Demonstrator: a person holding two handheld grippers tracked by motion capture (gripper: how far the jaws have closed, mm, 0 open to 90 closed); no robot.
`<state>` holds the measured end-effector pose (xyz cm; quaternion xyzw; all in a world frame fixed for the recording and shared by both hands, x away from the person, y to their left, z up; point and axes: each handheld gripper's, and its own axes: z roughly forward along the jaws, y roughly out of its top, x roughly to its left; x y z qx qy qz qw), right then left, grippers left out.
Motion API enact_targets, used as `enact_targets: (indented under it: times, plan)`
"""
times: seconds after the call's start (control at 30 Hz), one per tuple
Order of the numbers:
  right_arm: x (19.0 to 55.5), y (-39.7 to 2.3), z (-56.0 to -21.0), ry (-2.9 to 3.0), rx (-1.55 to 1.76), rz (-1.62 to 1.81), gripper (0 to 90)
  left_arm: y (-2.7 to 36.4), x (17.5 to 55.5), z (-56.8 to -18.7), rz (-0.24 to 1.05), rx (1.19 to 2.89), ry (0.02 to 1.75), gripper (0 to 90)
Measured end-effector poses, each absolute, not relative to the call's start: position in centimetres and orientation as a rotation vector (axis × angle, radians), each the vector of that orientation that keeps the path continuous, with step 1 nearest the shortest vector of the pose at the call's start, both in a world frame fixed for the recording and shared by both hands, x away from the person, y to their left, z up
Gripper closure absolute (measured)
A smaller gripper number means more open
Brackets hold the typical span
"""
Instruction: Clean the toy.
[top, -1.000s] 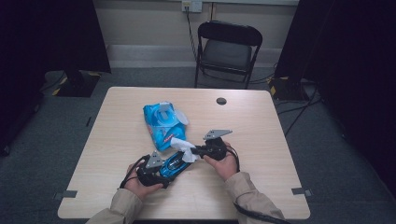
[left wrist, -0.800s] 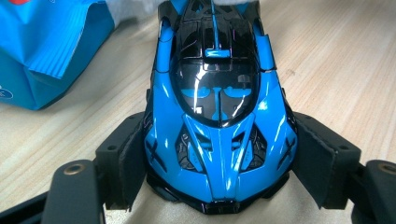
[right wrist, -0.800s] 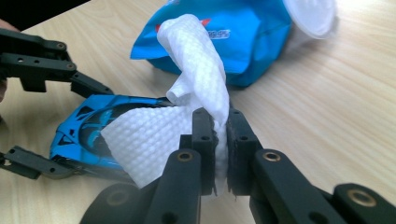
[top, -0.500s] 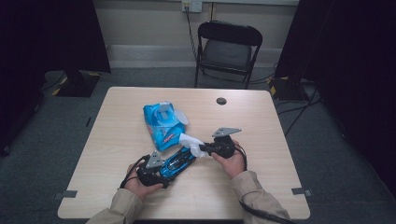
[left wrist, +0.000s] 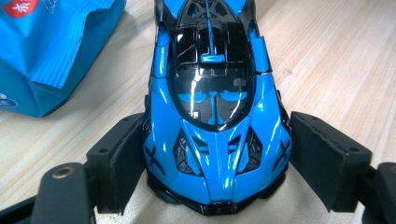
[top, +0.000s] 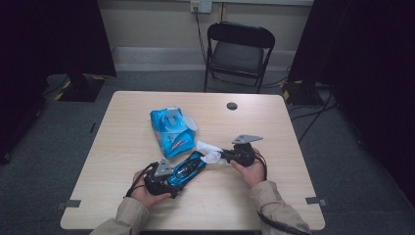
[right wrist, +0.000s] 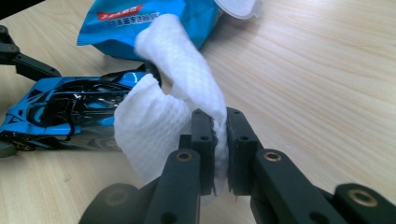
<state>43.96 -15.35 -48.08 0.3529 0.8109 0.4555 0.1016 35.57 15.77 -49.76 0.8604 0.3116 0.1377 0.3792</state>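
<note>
I am pinching the soft, floppy wipe (right wrist: 163, 107) tight in my right gripper (right wrist: 219, 140) beside the toy car (left wrist: 215, 107) — hard and slippery — while my left gripper (left wrist: 215, 161) jaws, just opening, are standing loose round its front.

The blue wipes pack (right wrist: 140, 23) bears a red label with white characters, too blurred to read.

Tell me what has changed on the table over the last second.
The right gripper, clamped on the crumpled white wet wipe, drew it rightward off the rear of the glossy blue toy sports car. The left gripper has just been opening its jaws a little, the car's nose between them; its right pad now stands clear. The car, the blue wipes packet and the wooden table kept their places.
</note>
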Motion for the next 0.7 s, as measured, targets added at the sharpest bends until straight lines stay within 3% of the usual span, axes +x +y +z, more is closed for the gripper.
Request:
enact_targets:
  times: [0.43,0.7]
  plan:
    - [43.6,-18.6,-47.7,2.317,1.109,1.366,83.5,16.3,35.3,-47.6,0.338,2.121,0.786,22.4]
    - [42.8,-20.2,-48.0,2.305,1.128,1.34,83.3,15.9,36.2,-46.7,0.303,2.095,0.783,34.4]
